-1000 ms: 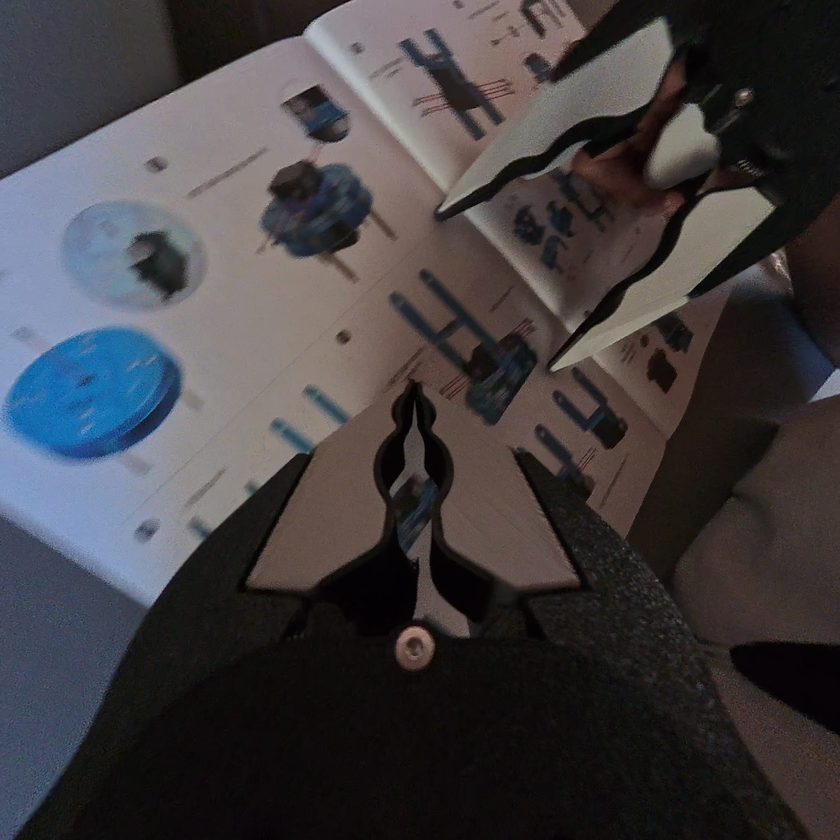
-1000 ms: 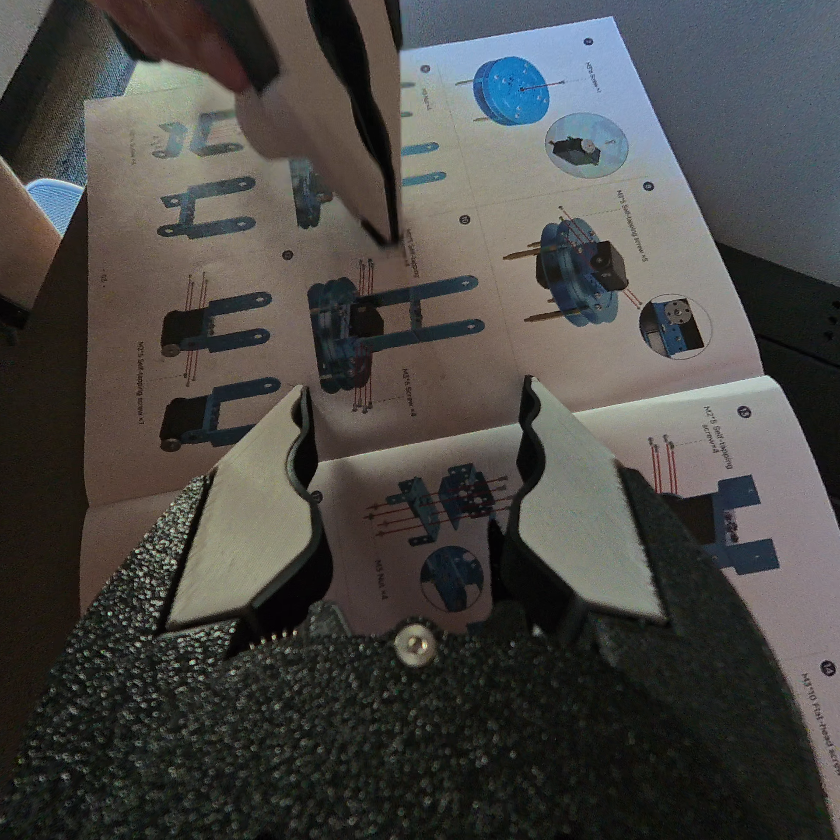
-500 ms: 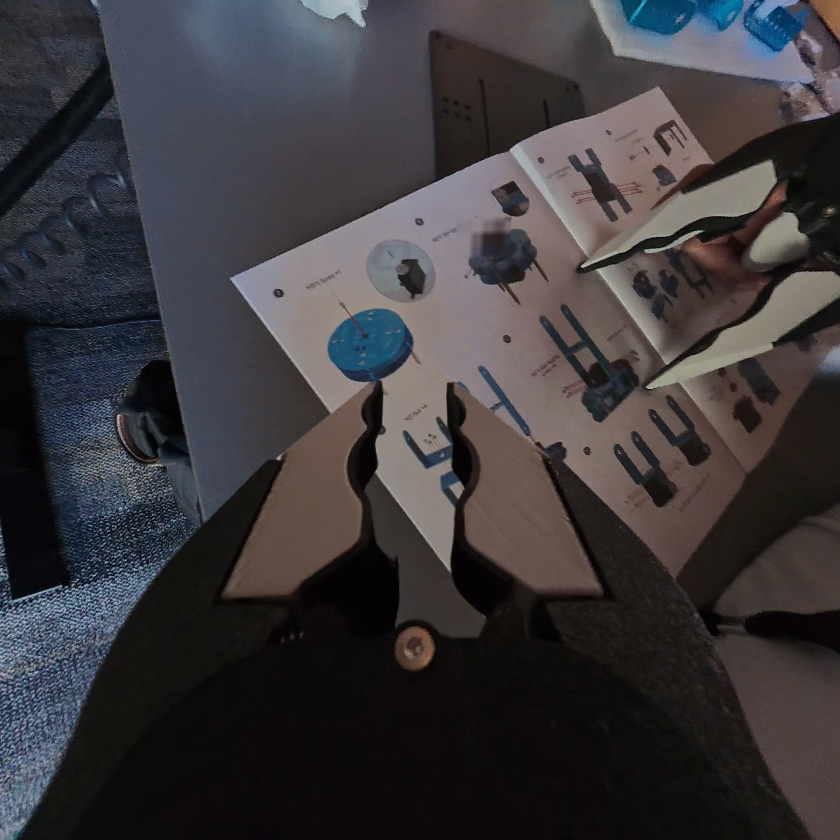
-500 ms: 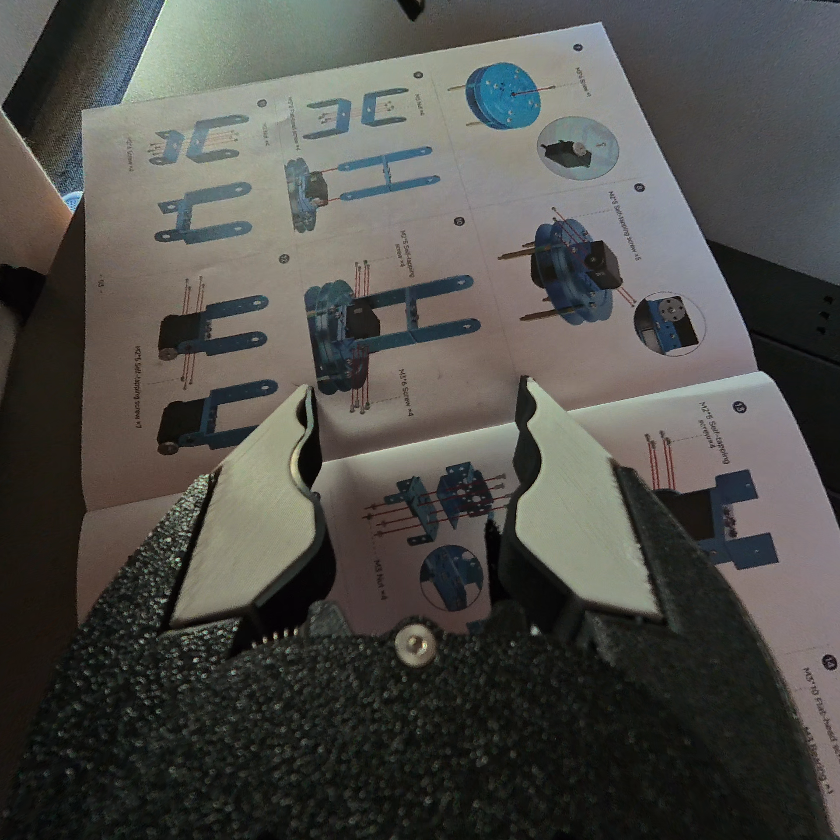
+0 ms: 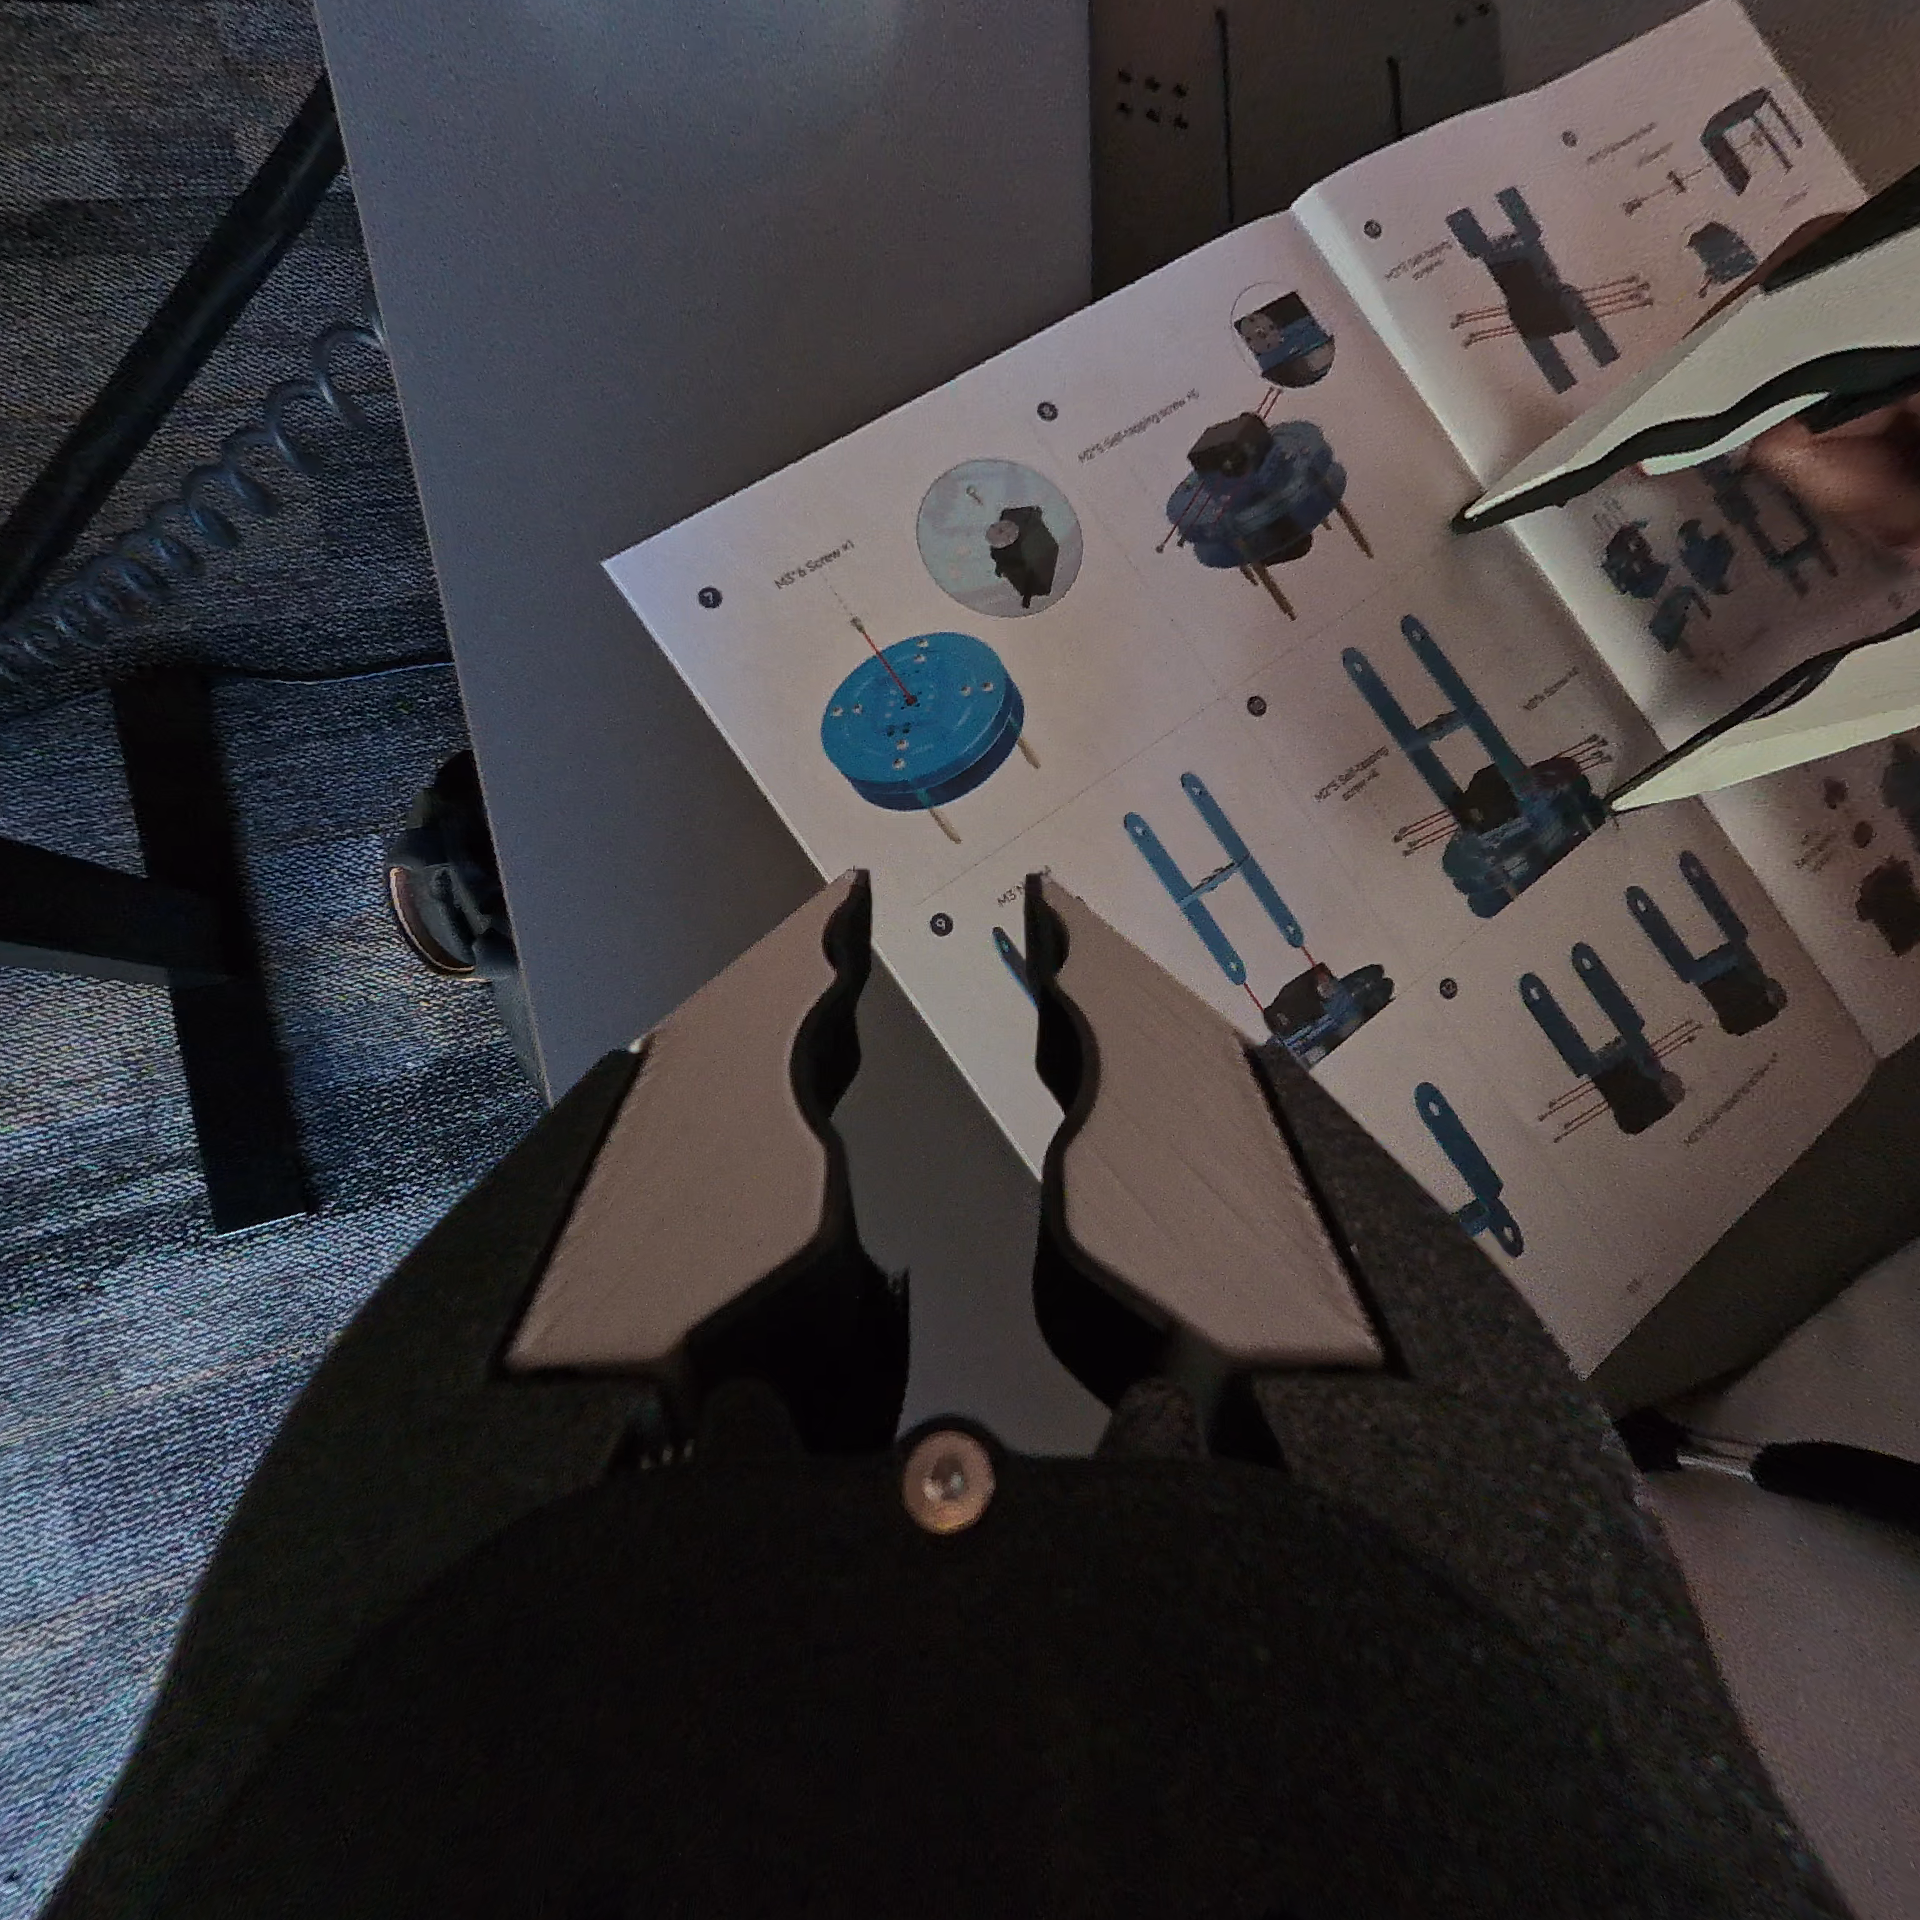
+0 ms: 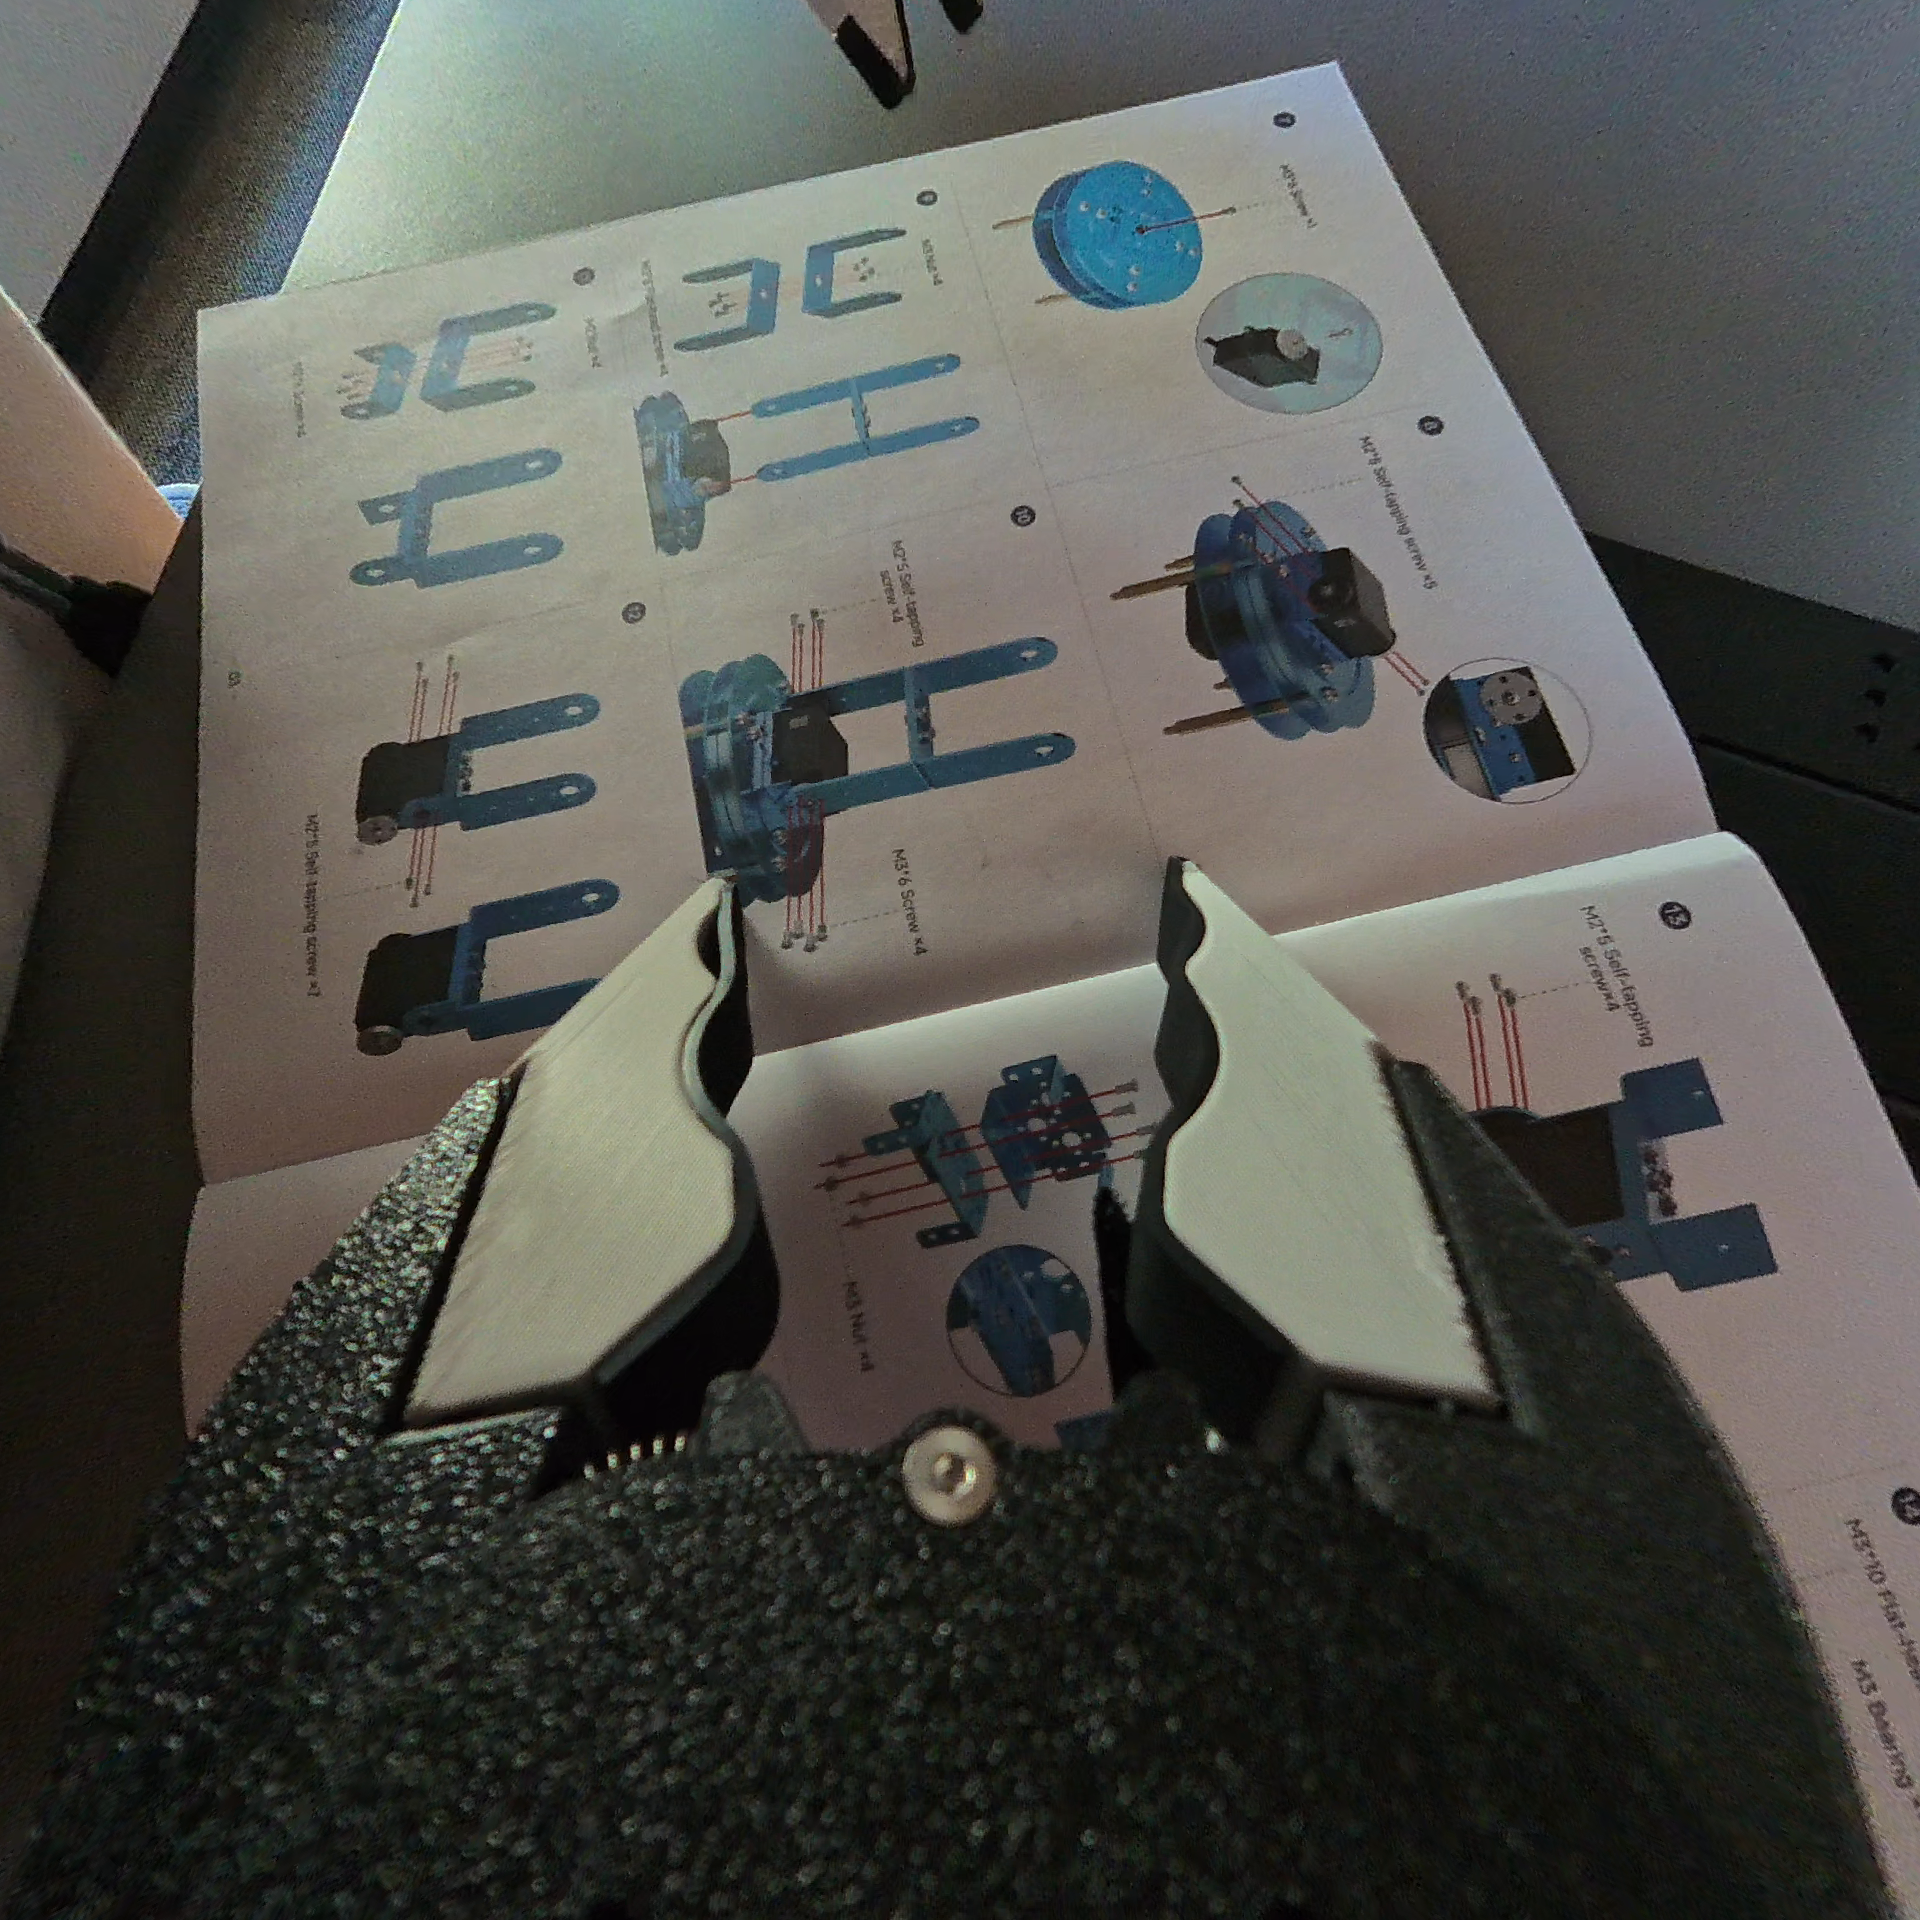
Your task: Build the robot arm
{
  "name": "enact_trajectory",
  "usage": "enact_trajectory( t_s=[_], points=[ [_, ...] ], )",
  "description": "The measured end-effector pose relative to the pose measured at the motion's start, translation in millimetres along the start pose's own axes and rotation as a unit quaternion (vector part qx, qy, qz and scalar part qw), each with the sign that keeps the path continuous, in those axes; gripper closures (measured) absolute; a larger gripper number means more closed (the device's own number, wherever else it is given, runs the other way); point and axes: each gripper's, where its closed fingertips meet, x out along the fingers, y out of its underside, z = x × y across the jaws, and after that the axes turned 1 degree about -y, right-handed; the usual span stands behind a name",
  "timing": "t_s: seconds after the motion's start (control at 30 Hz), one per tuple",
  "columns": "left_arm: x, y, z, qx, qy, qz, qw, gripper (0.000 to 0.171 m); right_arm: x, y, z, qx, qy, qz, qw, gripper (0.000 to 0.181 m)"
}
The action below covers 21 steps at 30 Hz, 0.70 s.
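An open instruction booklet [image 5: 1132, 675] with blue part drawings lies on a grey table [image 5: 727, 260]. My left gripper [image 5: 948, 894] is open by a narrow gap and empty. It hovers over the booklet's near-left edge and its tips overlap the page corner. My right gripper [image 6: 954, 883] is wide open and empty, low over the fold of the booklet [image 6: 997, 831]. It also shows in the left wrist view [image 5: 1538, 665] at the right, above the far page. One fingertip [image 6: 883, 62] of the left gripper shows at the top of the right wrist view.
A black metal plate [image 5: 1226, 125] with holes lies beyond the booklet, and also shows in the right wrist view [image 6: 1818, 707]. A cardboard box [image 6: 62, 436] stands at the left. Carpet, black frame legs and a shoe [image 5: 447, 873] lie below the table edge. The tips of one gripper are about 20 cm away from the tips of the other.
My left gripper has gone from shut to slightly open and has pulled back from the middle of the page to the booklet's edge. My right gripper has stayed open over the fold.
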Motion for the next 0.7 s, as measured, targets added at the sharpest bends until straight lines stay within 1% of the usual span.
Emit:
enact_trajectory(
  t_s=[0.23,0.47,0.7],
  points=[
    [2.8,5.5,5.6,-0.004,0.007,0.012,1.000,0.143,0.2,-0.2,-0.2,0.000,0.002,0.000,1.000,0.102],
    [1.4,-1.1,0.0,-0.002,0.030,-0.006,1.000,0.143,0.3,-0.1,-0.2,-0.002,0.003,0.000,1.000,0.103],
    [5.5,-4.9,-5.5,0.000,0.036,-0.012,0.999,0.143,0.3,0.0,-0.3,-0.001,0.003,-0.001,1.000,0.103]
  ],
)
